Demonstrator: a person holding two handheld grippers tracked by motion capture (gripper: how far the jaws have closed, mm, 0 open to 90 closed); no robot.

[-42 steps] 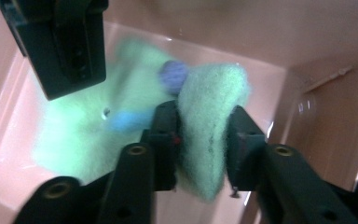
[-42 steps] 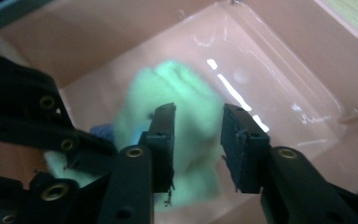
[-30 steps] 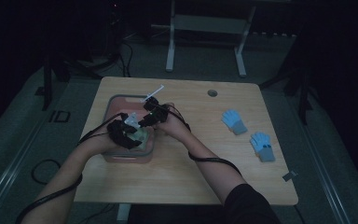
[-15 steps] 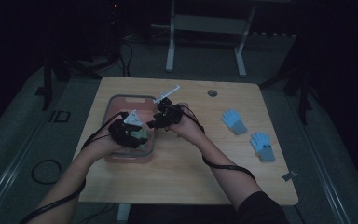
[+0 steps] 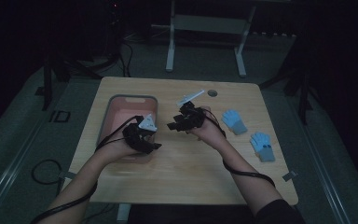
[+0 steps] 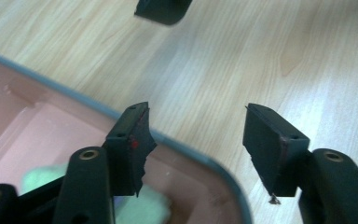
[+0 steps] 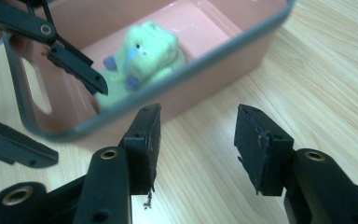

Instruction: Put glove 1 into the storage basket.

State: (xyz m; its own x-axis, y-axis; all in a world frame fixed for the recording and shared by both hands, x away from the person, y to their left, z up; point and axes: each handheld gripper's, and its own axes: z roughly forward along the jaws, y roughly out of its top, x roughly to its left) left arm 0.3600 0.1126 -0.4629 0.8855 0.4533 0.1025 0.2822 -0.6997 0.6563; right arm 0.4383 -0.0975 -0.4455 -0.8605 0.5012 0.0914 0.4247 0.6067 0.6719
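High view: both tongs, left (image 5: 154, 146) and right (image 5: 171, 126), now withdrawn from pink bin (image 5: 106, 121), spread and empty; green plush toy (image 7: 142, 58) deposited inside.

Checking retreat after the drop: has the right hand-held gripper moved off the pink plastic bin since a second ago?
Yes. The right hand-held gripper has moved right, from over the pink plastic bin to bare wooden table beside it.

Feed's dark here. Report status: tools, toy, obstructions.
Left tool open, empty, over bin rim. Right tool open, empty, beside bin. Green toy lying in bin. Blue gloves off right, nothing blocking.
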